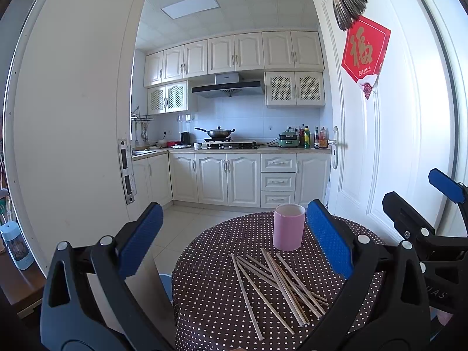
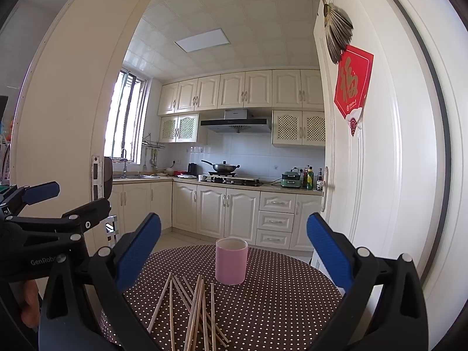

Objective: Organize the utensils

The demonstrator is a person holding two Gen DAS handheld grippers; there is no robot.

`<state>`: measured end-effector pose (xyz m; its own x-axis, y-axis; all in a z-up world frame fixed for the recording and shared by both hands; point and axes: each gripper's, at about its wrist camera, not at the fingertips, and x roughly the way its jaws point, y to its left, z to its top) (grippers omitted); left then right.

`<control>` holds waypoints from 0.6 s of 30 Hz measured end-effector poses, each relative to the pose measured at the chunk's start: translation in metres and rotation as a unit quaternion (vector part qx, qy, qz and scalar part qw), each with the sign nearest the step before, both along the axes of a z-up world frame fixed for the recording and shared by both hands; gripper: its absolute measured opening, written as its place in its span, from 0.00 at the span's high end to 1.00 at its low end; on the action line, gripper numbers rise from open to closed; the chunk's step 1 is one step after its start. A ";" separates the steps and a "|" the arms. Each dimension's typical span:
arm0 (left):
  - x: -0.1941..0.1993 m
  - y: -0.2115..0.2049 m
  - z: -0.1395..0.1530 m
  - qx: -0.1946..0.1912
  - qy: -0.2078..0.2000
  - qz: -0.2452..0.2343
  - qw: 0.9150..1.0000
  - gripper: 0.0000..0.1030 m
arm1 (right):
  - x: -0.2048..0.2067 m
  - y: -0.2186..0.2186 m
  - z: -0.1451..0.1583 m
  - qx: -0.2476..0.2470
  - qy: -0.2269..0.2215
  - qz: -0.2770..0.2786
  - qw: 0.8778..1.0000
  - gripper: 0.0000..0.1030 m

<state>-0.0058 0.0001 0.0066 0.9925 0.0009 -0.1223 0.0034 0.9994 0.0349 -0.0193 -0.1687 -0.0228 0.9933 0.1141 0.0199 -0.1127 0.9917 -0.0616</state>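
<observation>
Two grippers, left (image 1: 234, 245) and right (image 2: 234, 259), jaws apart, over polka-dot table (image 2: 278, 307), kitchen behind.

A round table (image 1: 210, 292) in brown polka-dot cloth carries an upright pink cup (image 1: 288, 226) and scattered wooden chopsticks (image 1: 278, 283) just beside it

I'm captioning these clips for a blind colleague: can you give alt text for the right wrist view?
Open right tongs hover above a round polka-dot table where loose wooden chopsticks lie scattered in front of an upright pink cup. The left tongs show at the left edge; a white kitchen lies beyond.
</observation>
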 end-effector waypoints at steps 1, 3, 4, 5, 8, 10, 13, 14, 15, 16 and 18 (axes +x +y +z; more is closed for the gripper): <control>-0.001 0.000 0.001 0.000 0.000 0.000 1.000 0.06 | 0.000 0.000 -0.001 0.000 0.000 0.001 1.000 0.07; -0.002 0.000 0.001 0.000 -0.002 0.002 1.000 0.06 | -0.001 0.000 -0.001 0.000 0.001 0.001 1.000 0.07; -0.003 -0.001 0.002 0.001 -0.003 0.002 1.000 0.06 | -0.001 0.001 -0.001 0.000 0.000 0.001 1.000 0.07; -0.004 -0.001 0.002 0.000 -0.003 0.002 1.000 0.06 | -0.002 0.001 -0.001 0.000 0.000 0.001 1.000 0.07; -0.004 -0.003 0.004 0.001 -0.004 0.002 1.000 0.06 | -0.001 0.000 0.001 0.000 0.000 0.001 1.000 0.07; -0.005 -0.004 0.007 0.002 -0.004 0.003 1.000 0.06 | -0.001 0.000 0.002 0.000 0.000 0.001 1.000 0.07; -0.005 -0.005 0.009 0.005 -0.004 0.003 1.000 0.06 | -0.001 0.000 0.003 0.000 0.000 -0.001 1.000 0.07; -0.005 -0.005 0.010 0.005 -0.003 0.004 1.000 0.06 | -0.002 0.000 0.003 0.000 0.000 -0.001 1.000 0.07; -0.005 -0.004 0.011 0.005 -0.003 0.004 1.000 0.06 | -0.003 0.000 0.004 0.000 0.000 0.000 1.000 0.07; -0.005 -0.005 0.013 0.004 -0.004 0.003 1.000 0.06 | -0.004 0.000 0.005 0.000 -0.001 0.000 1.000 0.07; -0.006 -0.004 0.016 0.003 -0.005 0.002 1.000 0.06 | -0.006 0.001 0.008 0.000 -0.003 -0.001 1.000 0.07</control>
